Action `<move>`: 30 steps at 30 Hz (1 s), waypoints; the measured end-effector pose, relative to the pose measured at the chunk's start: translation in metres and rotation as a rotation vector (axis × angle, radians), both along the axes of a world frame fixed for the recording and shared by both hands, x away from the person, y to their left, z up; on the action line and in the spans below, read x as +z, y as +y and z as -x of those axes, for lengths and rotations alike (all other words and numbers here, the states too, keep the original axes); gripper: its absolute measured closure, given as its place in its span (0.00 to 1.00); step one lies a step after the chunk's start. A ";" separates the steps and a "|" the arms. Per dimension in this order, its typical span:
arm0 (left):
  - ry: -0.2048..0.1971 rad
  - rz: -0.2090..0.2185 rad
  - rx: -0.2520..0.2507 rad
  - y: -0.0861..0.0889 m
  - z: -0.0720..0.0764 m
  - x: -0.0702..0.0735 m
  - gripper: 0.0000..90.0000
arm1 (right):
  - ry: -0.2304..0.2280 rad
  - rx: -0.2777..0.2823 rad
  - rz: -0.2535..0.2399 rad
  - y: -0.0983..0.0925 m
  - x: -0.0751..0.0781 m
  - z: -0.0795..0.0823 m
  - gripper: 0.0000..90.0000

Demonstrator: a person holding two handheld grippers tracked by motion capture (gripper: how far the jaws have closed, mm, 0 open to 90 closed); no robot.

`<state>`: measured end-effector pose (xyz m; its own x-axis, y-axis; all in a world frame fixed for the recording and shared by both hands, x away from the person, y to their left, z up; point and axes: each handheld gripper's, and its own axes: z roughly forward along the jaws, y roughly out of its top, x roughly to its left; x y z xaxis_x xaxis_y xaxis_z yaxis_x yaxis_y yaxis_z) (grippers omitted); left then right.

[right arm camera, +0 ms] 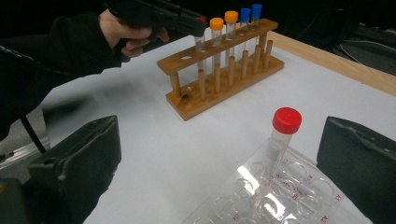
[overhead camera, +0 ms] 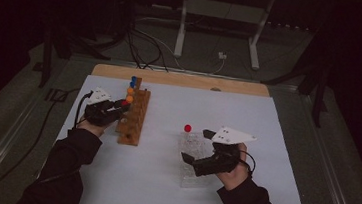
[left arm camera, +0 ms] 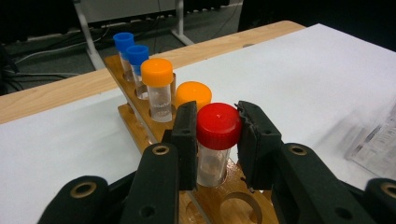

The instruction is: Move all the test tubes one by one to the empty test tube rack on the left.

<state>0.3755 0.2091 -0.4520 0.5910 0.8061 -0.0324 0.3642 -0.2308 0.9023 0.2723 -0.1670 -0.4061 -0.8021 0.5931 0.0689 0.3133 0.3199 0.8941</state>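
Near the front right corner of the tabletop, the right claw stands wide apart around the clear tray, holding nothing; a red-capped tube stands upright in this tray. Farther, by the left edge, the left claw is clamped on the cap of another red tube, which sits in the wooden rack. I think this tube could tilt and jam in its hole if it is pulled at an angle. The left claw view shows the pads pressing the cap clearly; the high view is too small for this. Behind it stand two orange tubes and two blue tubes.
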 end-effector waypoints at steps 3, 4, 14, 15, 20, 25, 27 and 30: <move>0.000 -0.009 -0.003 -0.001 0.000 0.001 0.79 | 0.000 0.003 0.001 0.000 0.000 0.000 0.00; 0.004 -0.009 -0.002 -0.001 0.000 0.001 0.79 | 0.002 0.003 0.000 0.000 0.001 0.000 0.00; 0.012 -0.016 -0.025 -0.002 0.011 0.009 0.43 | -0.016 -0.019 0.000 -0.006 0.008 -0.002 0.00; 0.009 -0.019 -0.024 -0.003 0.014 0.011 0.36 | -0.016 -0.020 -0.001 -0.008 0.009 -0.003 0.00; -0.001 -0.004 -0.067 -0.006 0.032 0.020 0.16 | -0.002 -0.012 -0.010 -0.013 0.008 -0.011 0.01; -0.005 -0.016 -0.113 -0.010 0.051 0.025 0.04 | 0.034 -0.038 0.017 -0.015 -0.003 -0.021 0.09; -0.012 -0.024 -0.128 -0.012 0.058 0.025 0.03 | 0.042 -0.054 0.028 -0.014 -0.009 -0.024 0.16; -0.019 -0.017 -0.145 -0.012 0.066 0.024 0.02 | 0.064 -0.067 0.056 -0.012 -0.019 -0.031 0.20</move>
